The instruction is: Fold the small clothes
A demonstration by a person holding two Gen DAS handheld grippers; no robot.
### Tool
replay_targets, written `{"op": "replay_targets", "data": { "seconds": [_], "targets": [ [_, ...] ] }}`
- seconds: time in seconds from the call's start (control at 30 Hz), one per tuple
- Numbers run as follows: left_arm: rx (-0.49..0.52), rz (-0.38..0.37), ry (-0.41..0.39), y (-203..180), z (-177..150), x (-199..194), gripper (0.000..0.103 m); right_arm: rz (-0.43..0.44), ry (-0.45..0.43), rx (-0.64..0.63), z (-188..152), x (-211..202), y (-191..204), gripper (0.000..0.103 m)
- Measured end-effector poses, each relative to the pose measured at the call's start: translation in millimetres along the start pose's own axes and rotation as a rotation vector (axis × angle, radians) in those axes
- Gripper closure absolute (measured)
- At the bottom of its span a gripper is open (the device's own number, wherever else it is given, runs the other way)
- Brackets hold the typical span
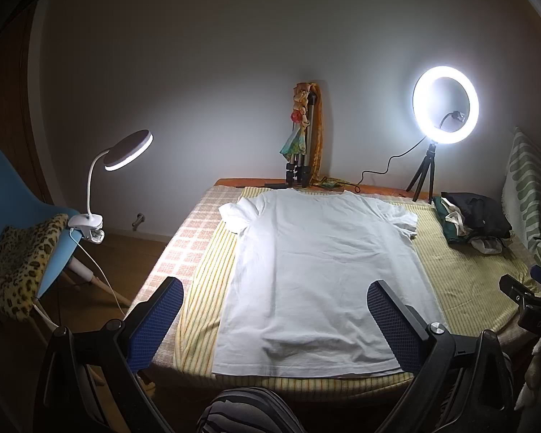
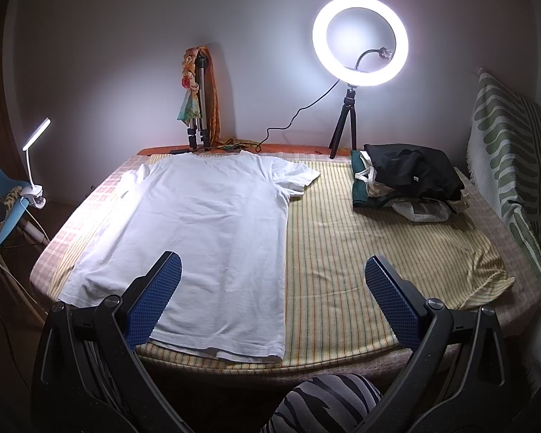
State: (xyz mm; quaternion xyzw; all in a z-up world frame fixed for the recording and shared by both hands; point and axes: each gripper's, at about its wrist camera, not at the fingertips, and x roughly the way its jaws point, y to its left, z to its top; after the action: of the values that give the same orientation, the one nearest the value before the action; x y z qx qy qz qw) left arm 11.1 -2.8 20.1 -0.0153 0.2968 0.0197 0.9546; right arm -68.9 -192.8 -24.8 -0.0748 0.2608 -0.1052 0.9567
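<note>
White T-shirt (image 1: 317,278) lies flat on the striped cloth (image 2: 360,238) — left gripper (image 1: 275,321) and right gripper (image 2: 272,299) both spread wide, holding nothing.

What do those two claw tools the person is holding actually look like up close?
Both look alike. The left gripper and right gripper each have two matte black plastic arms with round pivot bolts, ending in flat fingers faced with blue dimpled rubber pads. Seen from the left view, the right tool's black body bears small pale lettering. Below, the person wears grey-and-black zebra-striped trousers.
</note>
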Motion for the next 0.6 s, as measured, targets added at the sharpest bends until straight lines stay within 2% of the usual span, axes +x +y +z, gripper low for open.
{"op": "replay_targets", "data": {
  "seconds": [0.37,0.6],
  "targets": [
    [-0.005,0.005,0.007,2.8,-2.4,4.5,0.000,0.004,-0.002,-0.001,0.1,3.3,2.0,0.000],
    [-0.022,0.022,0.027,15.1,-7.6,17.2,0.000,0.028,-0.018,-0.043,14.3,20.3,14.7,0.000]
  ]
}}
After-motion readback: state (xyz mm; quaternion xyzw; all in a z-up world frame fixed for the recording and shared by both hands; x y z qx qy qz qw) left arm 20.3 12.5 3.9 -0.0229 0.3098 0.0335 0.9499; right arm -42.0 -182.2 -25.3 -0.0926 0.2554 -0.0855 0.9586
